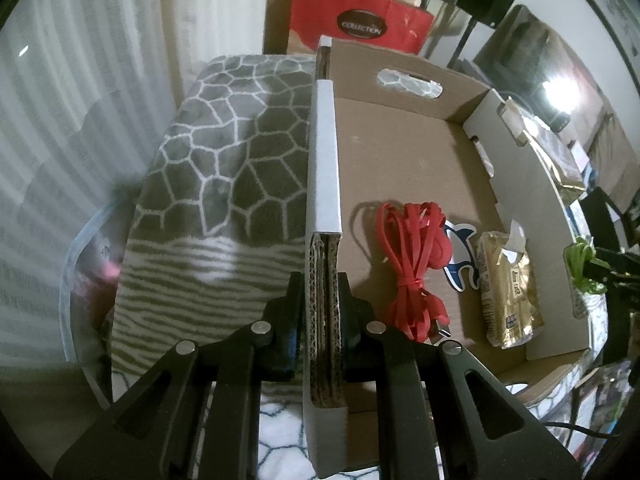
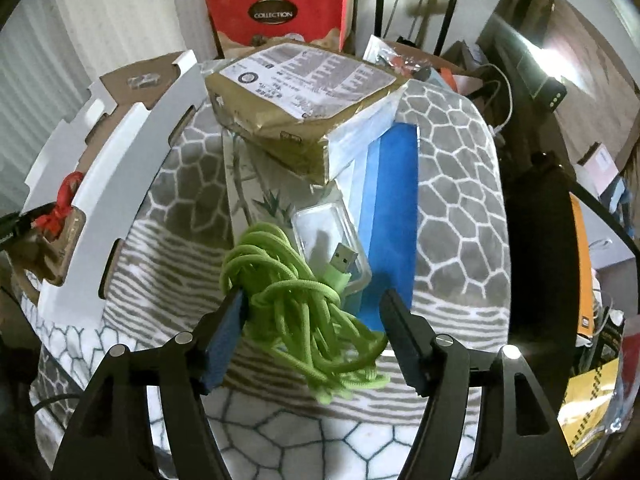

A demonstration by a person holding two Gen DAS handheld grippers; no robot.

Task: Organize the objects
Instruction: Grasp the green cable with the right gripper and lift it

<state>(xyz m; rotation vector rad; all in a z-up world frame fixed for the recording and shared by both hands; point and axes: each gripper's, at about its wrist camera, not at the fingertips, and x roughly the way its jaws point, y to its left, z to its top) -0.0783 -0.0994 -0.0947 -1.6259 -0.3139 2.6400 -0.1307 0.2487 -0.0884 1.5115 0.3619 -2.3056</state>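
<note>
My left gripper (image 1: 322, 292) is shut on the left wall of a cardboard box (image 1: 323, 152). Inside the box lie a coiled red cable (image 1: 416, 264), a blue-and-white sticker (image 1: 460, 256) and a gold packet (image 1: 510, 292). My right gripper (image 2: 312, 316) holds a bundled green USB cable (image 2: 304, 300) between its jaws, lifted above the blanket; the jaws stand fairly wide around the bundle. The same green cable and right gripper show at the right edge of the left wrist view (image 1: 584, 264). The box shows at the left of the right wrist view (image 2: 132, 160).
A grey patterned blanket (image 1: 224, 160) covers the surface. On it sit a large gold-wrapped package (image 2: 304, 108), a blue folder (image 2: 392, 216) and a clear plastic case (image 2: 328, 236). A red "Collection" box (image 2: 276, 12) stands behind. Clutter lies to the right.
</note>
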